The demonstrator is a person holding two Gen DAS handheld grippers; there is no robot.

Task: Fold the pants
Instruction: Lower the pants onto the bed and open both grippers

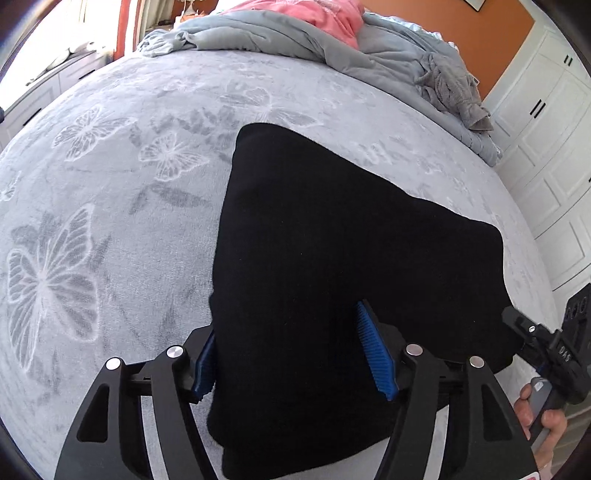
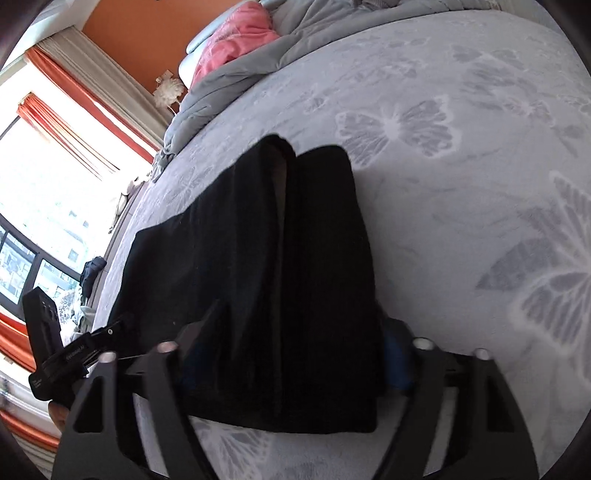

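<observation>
Fingers [image 1: 376,360] spread around black pants [image 1: 332,258]; bedspread [image 1: 110,184] beneath.

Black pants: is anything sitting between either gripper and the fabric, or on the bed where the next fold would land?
Nothing visible. The black pants already lie between the fingers of the left gripper and of the right gripper. The butterfly-print bedspread around them looks bare; the grey duvet and pink blanket lie heaped at the far end.
</observation>
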